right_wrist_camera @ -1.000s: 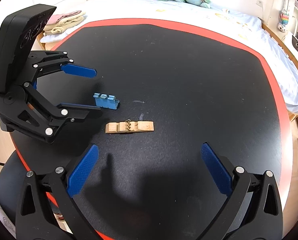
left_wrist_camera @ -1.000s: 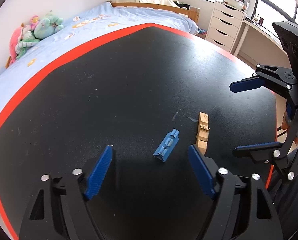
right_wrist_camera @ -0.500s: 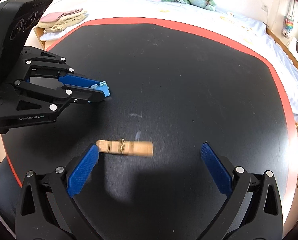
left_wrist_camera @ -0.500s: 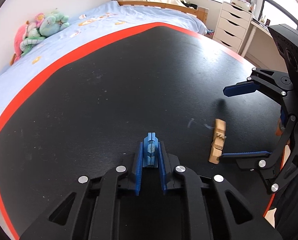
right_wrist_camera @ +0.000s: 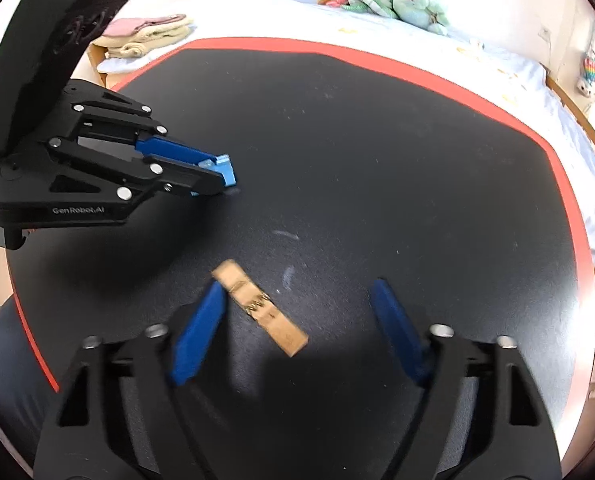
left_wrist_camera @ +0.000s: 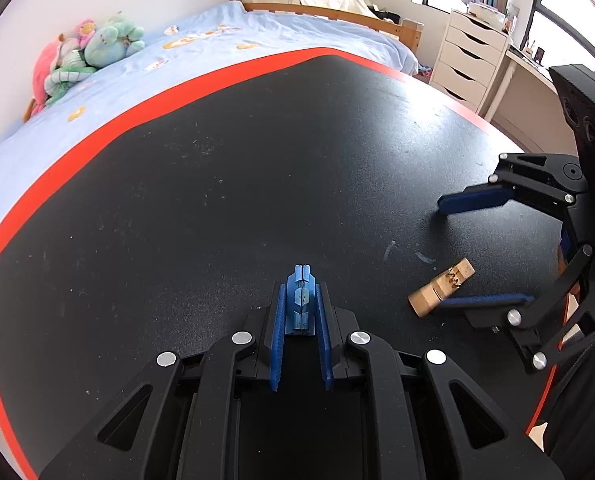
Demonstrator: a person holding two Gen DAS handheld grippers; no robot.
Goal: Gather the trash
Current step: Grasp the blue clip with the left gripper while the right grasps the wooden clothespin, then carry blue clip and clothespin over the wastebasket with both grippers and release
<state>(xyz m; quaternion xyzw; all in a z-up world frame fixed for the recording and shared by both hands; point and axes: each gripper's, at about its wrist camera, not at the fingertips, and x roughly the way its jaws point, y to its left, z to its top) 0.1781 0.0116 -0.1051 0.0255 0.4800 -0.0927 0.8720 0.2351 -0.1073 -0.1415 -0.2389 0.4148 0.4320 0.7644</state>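
Left gripper clenched on small blue ribbed plastic clip, clip tip poking past the blue pads, down at the black red-edged worktop. A second ago that clip lay loose between wide-open jaws; now grasped. Right gripper jaws closing, pale wooden clothespin with metal spring lying flat between them, diagonal, touching or just beside the left pad, not pinched. Earlier the clothespin lay ahead of the right gripper, straight across. Blue-sheeted bed beyond the worktop.
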